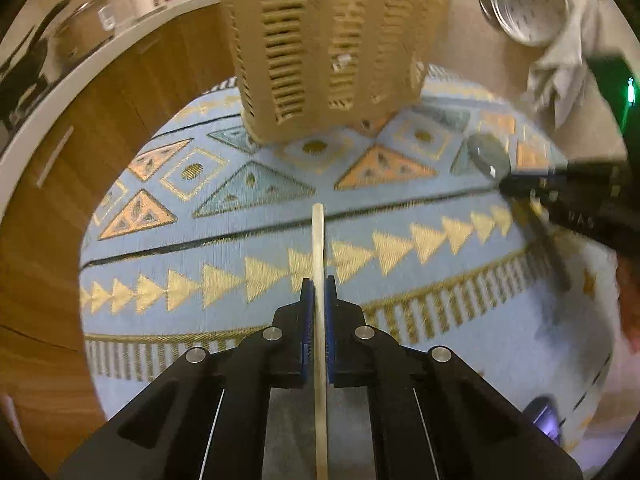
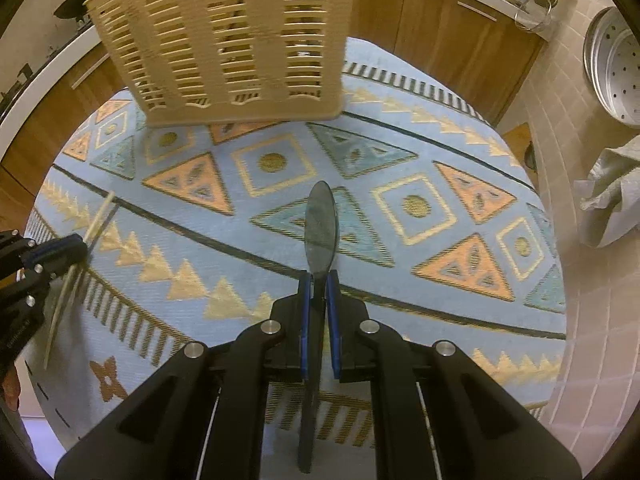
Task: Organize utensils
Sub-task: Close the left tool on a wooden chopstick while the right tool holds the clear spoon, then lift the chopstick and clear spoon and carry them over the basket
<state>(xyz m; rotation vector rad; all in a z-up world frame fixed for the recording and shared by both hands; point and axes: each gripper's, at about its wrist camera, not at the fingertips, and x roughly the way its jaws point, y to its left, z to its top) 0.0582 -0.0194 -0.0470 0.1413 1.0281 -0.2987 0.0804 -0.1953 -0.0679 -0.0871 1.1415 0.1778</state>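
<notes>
1. Left wrist view: the left gripper (image 1: pixel 319 286) is clamped on a pale chopstick (image 1: pixel 318 240), whose long axis runs straight forward between the blue pads (image 1: pixel 306 308) and points toward the slotted utensil basket (image 1: pixel 320 48). The basket stands at the far edge of the patterned cloth (image 1: pixel 200 300), directly ahead of the jaws and apart from the chopstick's tip.
2. Right wrist view: the right gripper (image 2: pixel 319 284) is closed on the neck of a dark spoon (image 2: pixel 320 224). The bowl projects forward over the cloth; the handle trails back under the fingers. Its long axis also aims at the basket (image 2: pixel 224 40), slightly left of dead ahead.
3. Cross reference: the spoon bowl and right gripper appear at the right edge of the left view (image 1: pixel 490 156); the left gripper (image 2: pixel 60 250) and its chopstick (image 2: pixel 96 220) appear at the left edge of the right view. Both tools hang above the cloth, not resting on it.
4. Governing relation: the basket's open top lies beyond the frame in both views, so which compartment sits nearest cannot be told. Neither arm looks clearly nearer. Each utensil probably needs tipping toward upright before it can drop in.
5. Surroundings: a perforated metal pan (image 2: pixel 616 64) and a grey towel (image 2: pixel 612 192) lie off the cloth, to the right.
</notes>
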